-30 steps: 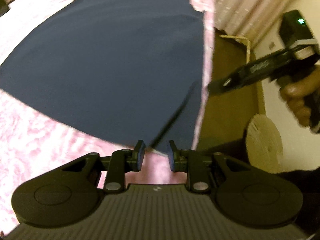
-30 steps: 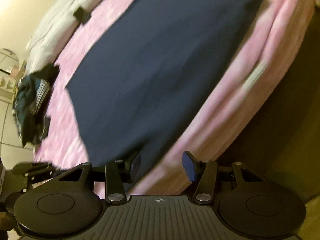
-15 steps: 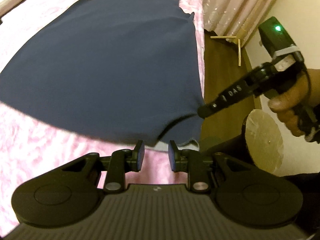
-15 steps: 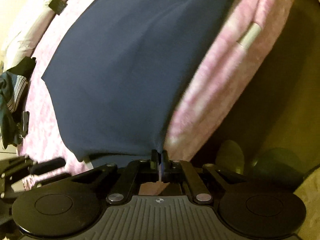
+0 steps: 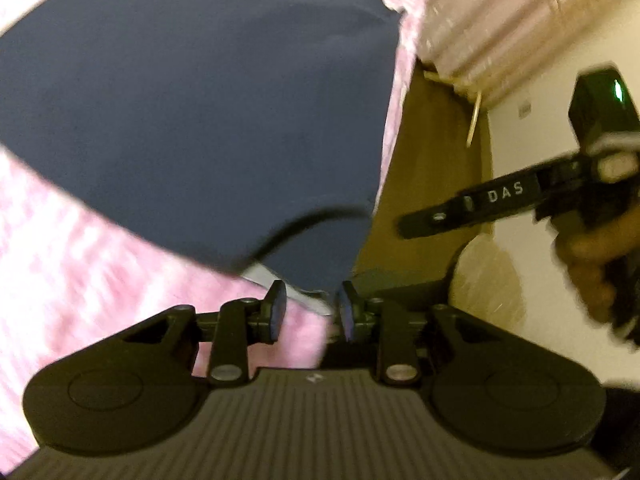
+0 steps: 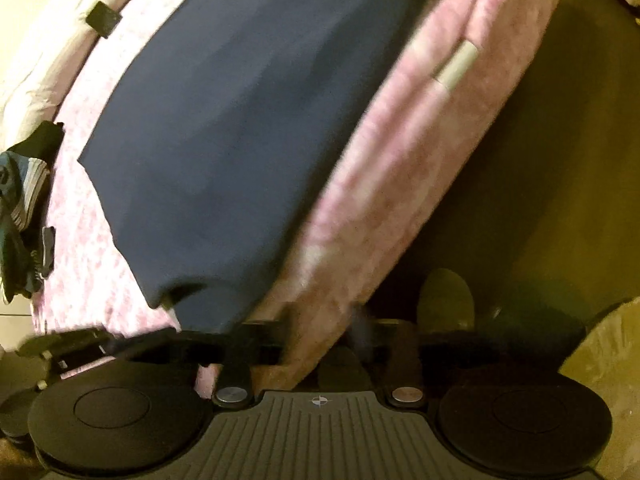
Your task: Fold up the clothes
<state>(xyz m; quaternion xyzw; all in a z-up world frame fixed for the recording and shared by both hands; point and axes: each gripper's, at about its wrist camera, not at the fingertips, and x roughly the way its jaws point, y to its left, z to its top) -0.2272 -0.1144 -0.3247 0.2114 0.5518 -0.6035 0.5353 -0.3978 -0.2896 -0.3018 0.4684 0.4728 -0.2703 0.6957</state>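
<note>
Your left gripper [image 5: 308, 306] sits spread at the navy garment's [image 5: 200, 120] hem corner, near the pink bed's [image 5: 72, 248] edge. Your right gripper [image 6: 320, 332] is spread too, blurred, holding nothing.

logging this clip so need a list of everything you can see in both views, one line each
shirt: one, navy, spread flat on the bed, near corner curled up
bed cover: one, pink mottled, under the shirt
pile of clothes: one, dark with stripes, at the bed's far edge in the right wrist view
black tag: one, on the pale bedding beyond the shirt
curtain: one, pale, beside the bed
floor: brown, beside the bed
round board: one, pale, on the floor
left gripper: fingers apart at the shirt's near corner
right gripper: black, blurred, off the shirt
hand: one, holding the right gripper
</note>
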